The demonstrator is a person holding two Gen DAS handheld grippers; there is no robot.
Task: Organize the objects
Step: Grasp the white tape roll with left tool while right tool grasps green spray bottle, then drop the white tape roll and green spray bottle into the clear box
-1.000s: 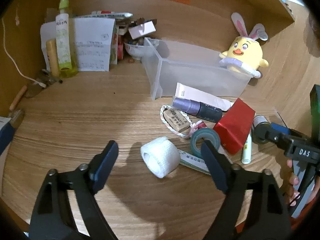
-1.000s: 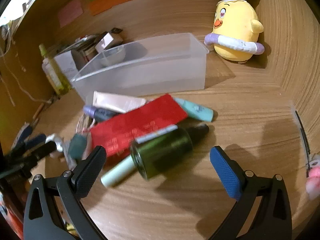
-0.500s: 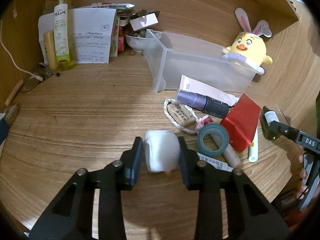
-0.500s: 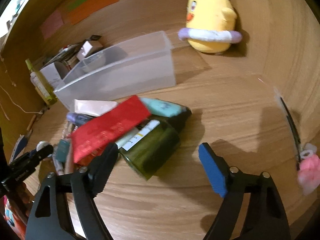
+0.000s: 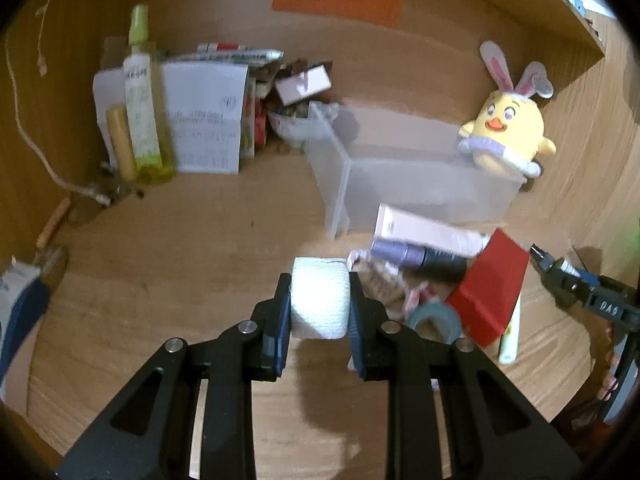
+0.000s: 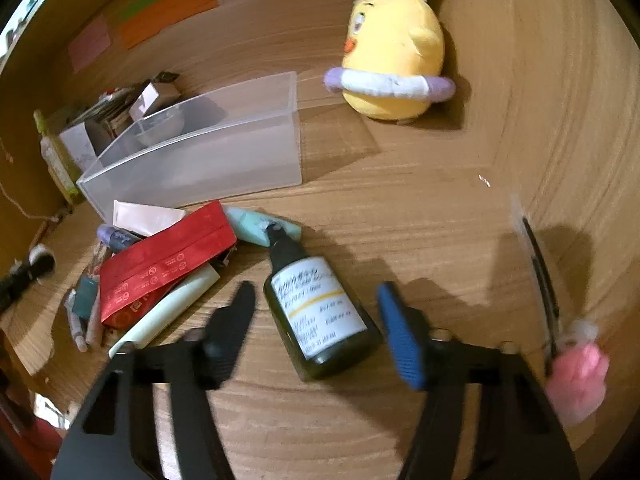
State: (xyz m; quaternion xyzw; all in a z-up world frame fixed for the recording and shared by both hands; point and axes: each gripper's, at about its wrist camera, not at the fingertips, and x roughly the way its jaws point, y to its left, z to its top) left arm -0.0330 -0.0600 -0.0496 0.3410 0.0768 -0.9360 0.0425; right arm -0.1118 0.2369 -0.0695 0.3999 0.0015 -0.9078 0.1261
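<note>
Left gripper [image 5: 319,312]: clamped on the white bandage roll [image 5: 319,303]; the jaws were wide apart a second ago and have just been closing, both pads now pressed on the roll's sides.
Bandage roll: a second ago it lay on the desk; now it looks raised a little off the wood near the desk's front edge, though blur makes the gap hard to confirm.
Right gripper [image 6: 316,330]: jaws have just been closing around the dark green bottle [image 6: 320,316]; the bottle is between them, lying on its side with its cap pointing toward the back, but a gap is seen on each side, so no grip is made yet.
Green bottle: turned since a second ago, when it lay crosswise; now it rests at the right end of the pile, beside the red packet [image 6: 164,264].
Clear bin [image 5: 404,172]: nothing can be seen inside it; it stands behind the pile toward the back of the desk, beside the yellow plush chick [image 5: 506,136].
Meaning for the task: one item is secured, a second is nearly so; the bin is judged the likely place for both.
</note>
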